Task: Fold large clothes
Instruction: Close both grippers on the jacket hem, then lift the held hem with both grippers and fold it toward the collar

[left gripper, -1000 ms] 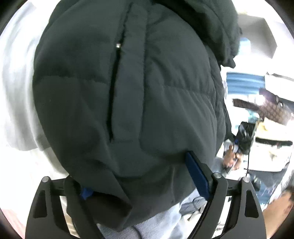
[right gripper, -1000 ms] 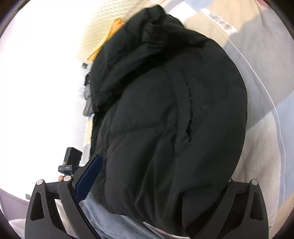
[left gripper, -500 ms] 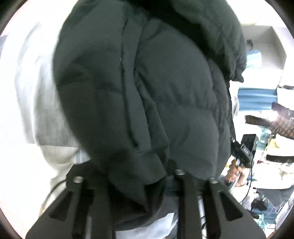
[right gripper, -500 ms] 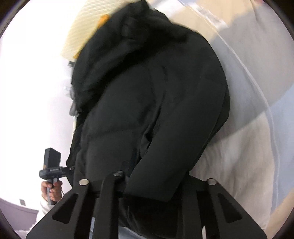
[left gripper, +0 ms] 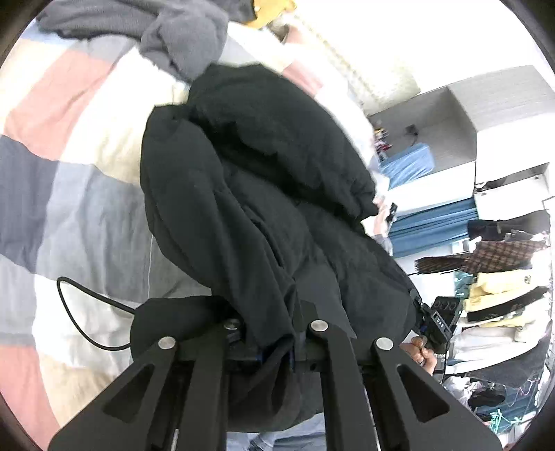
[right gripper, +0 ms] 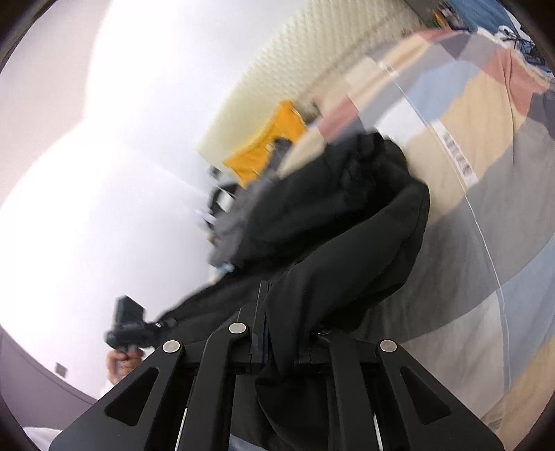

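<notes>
A black puffer jacket (left gripper: pixel 263 194) lies bunched on a patchwork bed cover (left gripper: pixel 69 194). My left gripper (left gripper: pixel 270 333) is shut on a fold of the jacket's lower edge, which drapes over the jaws. In the right wrist view the same jacket (right gripper: pixel 333 222) hangs from my right gripper (right gripper: pixel 284 347), which is shut on another part of its edge. The far part of the jacket rests on the bed cover (right gripper: pixel 492 194). Each gripper's fingertips are hidden in the fabric.
A grey garment (left gripper: pixel 180 38) and a yellow item (left gripper: pixel 270 10) lie at the bed's far end; the yellow item (right gripper: pixel 270 145) also shows in the right wrist view. A black cable (left gripper: pixel 79 312) lies on the cover. A clothes rack (left gripper: pixel 503 284) stands at right.
Both grippers went from open around the jacket's edge to shut on it. The jacket has been pulled and lifted, so more of the bed cover now shows.
</notes>
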The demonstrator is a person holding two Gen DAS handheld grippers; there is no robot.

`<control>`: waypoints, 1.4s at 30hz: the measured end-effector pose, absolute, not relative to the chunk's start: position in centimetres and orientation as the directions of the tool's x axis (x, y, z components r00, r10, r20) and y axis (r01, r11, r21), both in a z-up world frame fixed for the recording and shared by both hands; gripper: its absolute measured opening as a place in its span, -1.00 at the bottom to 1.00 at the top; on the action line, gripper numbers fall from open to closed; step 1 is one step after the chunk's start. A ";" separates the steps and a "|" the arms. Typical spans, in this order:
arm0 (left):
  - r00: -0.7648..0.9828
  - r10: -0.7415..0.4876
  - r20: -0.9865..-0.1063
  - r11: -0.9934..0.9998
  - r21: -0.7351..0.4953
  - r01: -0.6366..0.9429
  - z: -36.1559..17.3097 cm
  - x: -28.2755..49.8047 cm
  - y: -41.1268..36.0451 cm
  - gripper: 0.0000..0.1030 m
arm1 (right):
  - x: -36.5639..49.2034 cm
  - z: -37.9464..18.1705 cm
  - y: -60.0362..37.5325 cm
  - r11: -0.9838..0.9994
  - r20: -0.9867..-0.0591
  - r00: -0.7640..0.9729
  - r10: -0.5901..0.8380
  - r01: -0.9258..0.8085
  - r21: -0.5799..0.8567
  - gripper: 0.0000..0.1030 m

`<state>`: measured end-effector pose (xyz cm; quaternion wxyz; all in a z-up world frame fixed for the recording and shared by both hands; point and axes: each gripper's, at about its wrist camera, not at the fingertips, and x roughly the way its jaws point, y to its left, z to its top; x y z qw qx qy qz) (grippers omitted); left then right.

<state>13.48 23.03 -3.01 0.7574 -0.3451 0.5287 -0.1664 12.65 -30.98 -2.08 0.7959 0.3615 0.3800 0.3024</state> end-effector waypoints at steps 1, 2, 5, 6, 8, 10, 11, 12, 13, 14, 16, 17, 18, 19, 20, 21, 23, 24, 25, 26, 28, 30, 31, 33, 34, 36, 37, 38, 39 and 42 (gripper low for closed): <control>0.392 -0.620 -0.680 0.702 -0.704 -0.109 -2.7 13.0 23.6 -0.84 | 12.0 -1.3 -31.2 0.542 -0.358 0.544 0.759 -0.222 0.811 -0.87; 0.398 -0.625 -0.672 0.697 -0.710 -0.104 -2.0 12.3 24.0 -0.84 | 11.1 -0.6 -31.6 0.529 -0.332 0.558 0.761 -0.237 0.815 -0.87; 0.409 -0.634 -0.657 0.686 -0.721 -0.095 -0.8 10.5 24.3 -0.84 | 8.4 1.0 -32.8 0.500 -0.276 0.579 0.767 -0.270 0.823 -0.87; 0.412 -0.638 -0.651 0.681 -0.726 -0.093 -0.5 9.8 24.6 -0.84 | 7.4 1.4 -32.9 0.496 -0.266 0.582 0.769 -0.280 0.822 -0.88; 0.414 -0.642 -0.645 0.675 -0.732 -0.095 -0.2 8.7 24.7 -0.84 | 7.1 1.8 -32.2 0.488 -0.256 0.581 0.773 -0.287 0.824 -0.88; 0.404 -0.644 -0.650 0.674 -0.731 -0.102 -0.1 7.7 24.3 -0.84 | 6.2 2.0 -32.0 0.481 -0.248 0.579 0.776 -0.290 0.827 -0.88; 0.399 -0.647 -0.650 0.670 -0.734 -0.108 -0.1 7.1 24.4 -0.84 | 5.9 2.1 -31.9 0.475 -0.245 0.579 0.778 -0.287 0.832 -0.88; 0.397 -0.651 -0.647 0.665 -0.738 -0.114 -0.1 6.7 24.5 -0.84 | 5.8 2.0 -31.9 0.471 -0.243 0.579 0.779 -0.284 0.835 -0.88; 0.399 -0.653 -0.644 0.660 -0.742 -0.117 0.1 6.4 24.8 -0.84 | 5.8 2.1 -31.9 0.471 -0.243 0.580 0.778 -0.282 0.836 -0.89; 0.403 -0.654 -0.640 0.655 -0.746 -0.123 0.1 6.3 25.0 -0.84 | 6.1 2.1 -31.8 0.474 -0.246 0.582 0.775 -0.278 0.835 -0.89; 0.407 -0.654 -0.638 0.649 -0.749 -0.131 0.2 6.6 25.4 -0.84 | 7.0 2.0 -31.8 0.470 -0.246 0.584 0.774 -0.269 0.840 -0.89; 0.409 -0.654 -0.637 0.647 -0.750 -0.133 0.2 7.1 25.8 -0.84 | 8.0 1.7 -31.8 0.465 -0.245 0.585 0.773 -0.260 0.847 -0.89; 0.411 -0.653 -0.636 0.646 -0.751 -0.134 0.1 7.7 26.1 -0.84 | 9.2 1.5 -31.7 0.461 -0.246 0.587 0.771 -0.248 0.852 -0.89; 0.413 -0.651 -0.637 0.648 -0.750 -0.134 0.3 7.7 26.4 -0.84 | 10.1 1.4 -31.8 0.459 -0.248 0.590 0.769 -0.239 0.856 -0.89; 0.417 -0.646 -0.639 0.650 -0.747 -0.138 0.4 8.3 26.9 -0.84 | 11.0 1.2 -31.8 0.459 -0.251 0.593 0.766 -0.230 0.858 -0.89; 0.422 -0.643 -0.639 0.650 -0.747 -0.142 0.6 9.0 27.3 -0.84 | 12.8 0.9 -31.9 0.450 -0.252 0.596 0.762 -0.207 0.869 -0.89; 0.441 -0.637 -0.633 0.643 -0.751 -0.149 0.7 10.3 28.1 -0.84 | 15.2 0.4 -32.1 0.433 -0.251 0.600 0.760 -0.178 0.884 -0.90; 0.453 -0.634 -0.627 0.633 -0.757 -0.162 0.6 11.7 28.6 -0.84 | 16.8 0.2 -32.2 0.432 -0.260 0.601 0.756 -0.159 0.888 -0.90; 0.454 -0.631 -0.630 0.635 -0.755 -0.164 0.6 12.4 28.9 -0.84 | 17.8 0.0 -32.2 0.434 -0.268 0.601 0.753 -0.147 0.889 -0.90; 0.463 -0.620 -0.633 0.638 -0.751 -0.172 0.5 13.6 29.2 -0.85 | 19.5 -0.3 -32.2 0.437 -0.283 0.602 0.747 -0.123 0.891 -0.90; 0.474 -0.613 -0.633 0.627 -0.754 -0.196 0.4 15.5 29.7 -0.85 | 22.1 -0.7 -32.1 0.444 -0.311 0.599 0.738 -0.084 0.892 -0.90; 0.486 -0.594 -0.642 0.633 -0.745 -0.211 0.5 17.8 29.9 -0.85 | 25.4 -1.5 -31.9 0.470 -0.361 0.592 0.721 -0.034 0.882 -0.90; 0.486 -0.588 -0.647 0.637 -0.740 -0.215 0.4 18.6 29.9 -0.85 | 26.3 -1.7 -31.8 0.476 -0.376 0.589 0.715 -0.018 0.879 -0.90; 0.488 -0.559 -0.670 0.662 -0.715 -0.225 0.2 20.7 30.0 -0.85 | 29.2 -2.9 -31.5 0.491 -0.419 0.577 0.701 0.036 0.870 -0.90; 0.488 -0.548 -0.680 0.668 -0.706 -0.234 0.0 21.4 30.1 -0.85 | 29.9 -3.3 -31.4 0.495 -0.431 0.573 0.697 0.050 0.867 -0.90; 0.484 -0.512 -0.710 0.695 -0.674 -0.253 -0.6 23.6 30.4 -0.84 | 32.4 -4.7 -30.9 0.514 -0.474 0.557 0.682 0.095 0.852 -0.90; 0.482 -0.498 -0.720 0.704 -0.661 -0.259 -0.9 24.5 30.6 -0.84 | 33.0 -5.1 -30.7 0.521 -0.486 0.551 0.678 0.107 0.847 -0.90; 0.480 -0.483 -0.732 0.714 -0.647 -0.268 -1.3 25.5 30.7 -0.84 | 33.9 -5.7 -30.5 0.533 -0.508 0.542 0.669 0.126 0.837 -0.90; 0.478 -0.468 -0.743 0.719 -0.635 -0.283 -1.9 26.5 30.8 -0.84 | 35.1 -6.5 -30.0 0.549 -0.537 0.528 0.658 0.151 0.822 -0.90; 0.460 -0.421 -0.782 0.746 -0.587 -0.314 -3.6 29.2 30.5 -0.84 | 37.4 -8.1 -29.1 0.595 -0.605 0.491 0.627 0.199 0.778 -0.90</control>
